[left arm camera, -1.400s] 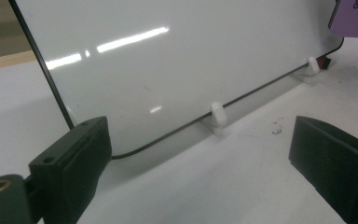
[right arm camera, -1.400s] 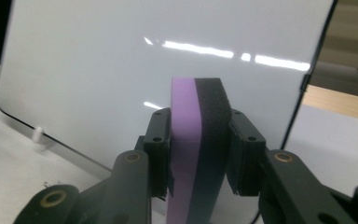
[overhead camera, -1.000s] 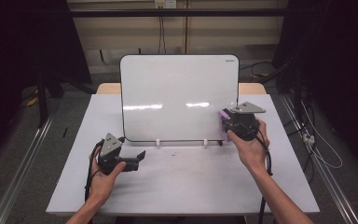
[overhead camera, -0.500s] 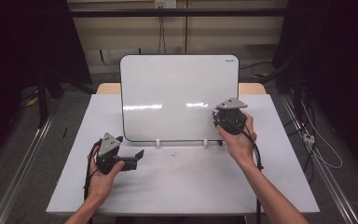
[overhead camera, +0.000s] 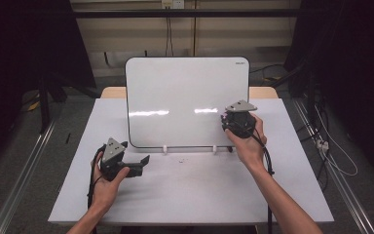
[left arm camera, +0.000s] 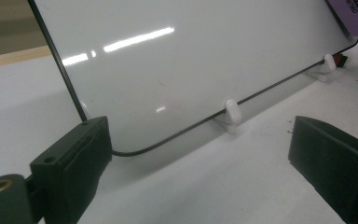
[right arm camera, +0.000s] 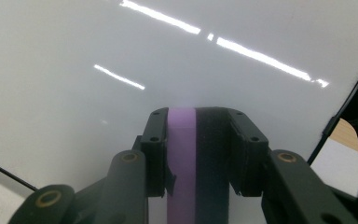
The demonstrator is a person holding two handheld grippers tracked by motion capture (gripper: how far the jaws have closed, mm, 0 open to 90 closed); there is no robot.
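The right gripper (right arm camera: 200, 116) pinched a purple-and-black eraser (right arm camera: 182, 154) edge-on, its end at or against the whiteboard (overhead camera: 175, 97) near the board's 4 o'clock corner. The eraser looked light and stiff with a soft felt face; gripping its narrow sides, as here, seemed sound. The left gripper (overhead camera: 139, 163) rested at the table's (overhead camera: 199, 195) 8 o'clock, jaws spread, empty.

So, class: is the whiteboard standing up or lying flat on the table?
Standing, leaning slightly back. The whiteboard has its bottom edge in two white clips on the table.
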